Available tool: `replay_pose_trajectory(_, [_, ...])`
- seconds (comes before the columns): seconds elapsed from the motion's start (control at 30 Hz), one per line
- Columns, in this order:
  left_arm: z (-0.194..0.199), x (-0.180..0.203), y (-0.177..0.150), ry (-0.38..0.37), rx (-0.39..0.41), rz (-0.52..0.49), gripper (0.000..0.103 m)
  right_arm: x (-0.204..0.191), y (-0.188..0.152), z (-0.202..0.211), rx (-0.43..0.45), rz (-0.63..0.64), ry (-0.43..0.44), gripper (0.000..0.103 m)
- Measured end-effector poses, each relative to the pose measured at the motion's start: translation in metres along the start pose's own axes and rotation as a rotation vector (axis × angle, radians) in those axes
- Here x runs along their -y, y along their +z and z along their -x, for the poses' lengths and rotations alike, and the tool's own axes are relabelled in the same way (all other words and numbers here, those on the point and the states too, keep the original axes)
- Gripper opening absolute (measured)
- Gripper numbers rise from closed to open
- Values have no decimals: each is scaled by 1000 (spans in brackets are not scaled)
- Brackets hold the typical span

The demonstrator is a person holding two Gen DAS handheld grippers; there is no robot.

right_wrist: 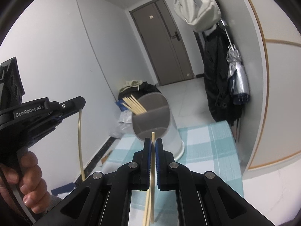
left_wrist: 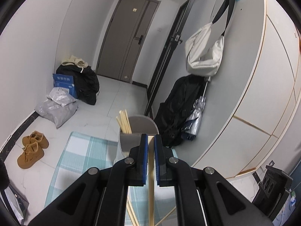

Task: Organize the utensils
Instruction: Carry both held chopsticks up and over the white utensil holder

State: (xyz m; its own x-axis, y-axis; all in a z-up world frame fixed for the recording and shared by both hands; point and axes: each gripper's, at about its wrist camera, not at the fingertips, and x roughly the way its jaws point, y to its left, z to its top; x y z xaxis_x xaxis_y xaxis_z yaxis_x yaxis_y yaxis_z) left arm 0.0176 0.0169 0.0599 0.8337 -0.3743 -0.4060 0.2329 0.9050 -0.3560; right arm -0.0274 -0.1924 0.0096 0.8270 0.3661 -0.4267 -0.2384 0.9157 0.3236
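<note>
Left wrist: pinching one chopstick in the left claw, blue pads pressed against it, just short of the holder standing on the checked tabletop. Already holding several sticks in one compartment; the rest apparently still waiting.

Right wrist: gripping what look like two chopsticks in the right claw, pads pressed together on them, tip nearing the holder. Showing the left claw at left, a stick hanging from it, a hand around its handle.
</note>
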Motion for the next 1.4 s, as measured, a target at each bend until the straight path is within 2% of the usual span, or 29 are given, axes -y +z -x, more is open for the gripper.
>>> replay_pose_trajectory(0.27, [-6,6,22,-12,32,-22,2,-14,38,11,46,20,45,4])
replay_pose_trajectory(0.53, [-25,7,56,6,62,-42,2,-20,97,5,69,27,77,4])
replay_pose_trajectory(0.8, [-45,4,91,36,136,-66,2,-16,152,-27,68,14,98,4])
replay_pose_trajectory(1.07, [-79,-10,110,55,185,-64,2,-13,197,-64,103,36,89,4])
replay_pose_trajectory(1.23, [-102,-22,114,74,198,-70,2,-10,213,-92,118,57,72,4])
replay_pose_trajectory(1.4, [-122,-35,116,90,210,-43,2,-3,214,-121,98,45,52,4])
